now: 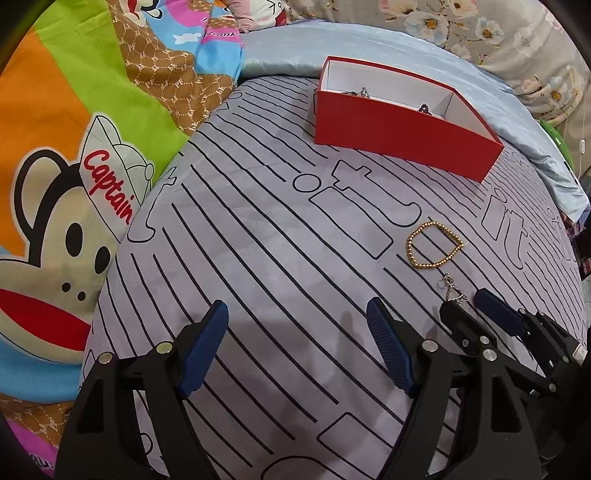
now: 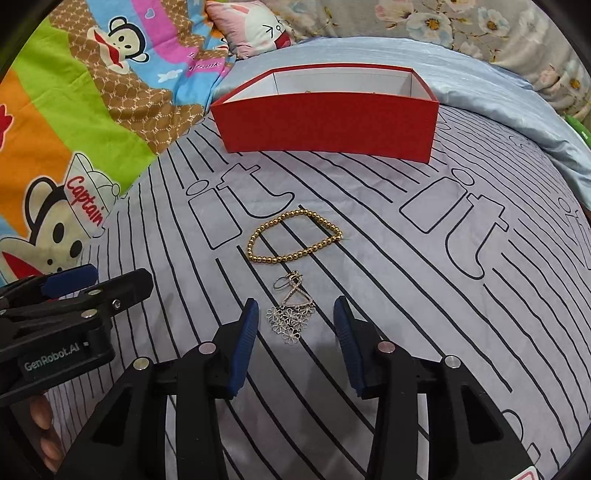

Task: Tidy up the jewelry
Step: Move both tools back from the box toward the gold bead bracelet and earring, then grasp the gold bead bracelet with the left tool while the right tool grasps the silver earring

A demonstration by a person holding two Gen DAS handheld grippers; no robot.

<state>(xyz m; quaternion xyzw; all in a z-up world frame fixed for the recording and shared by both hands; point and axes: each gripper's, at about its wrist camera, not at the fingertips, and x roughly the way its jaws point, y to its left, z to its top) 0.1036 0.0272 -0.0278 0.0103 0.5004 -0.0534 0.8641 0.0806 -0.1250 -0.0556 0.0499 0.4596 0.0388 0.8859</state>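
Note:
A gold bead bracelet lies on the grey striped sheet; it also shows in the left wrist view. Just below it lies a silver flower earring, between the open fingers of my right gripper, which sits low over it without touching. In the left wrist view the earring is partly hidden by the right gripper. The red box stands open beyond, with small jewelry pieces inside. My left gripper is open and empty over bare sheet, left of the jewelry.
A colourful cartoon monkey blanket lies to the left. A light blue quilt and floral pillows lie behind the box.

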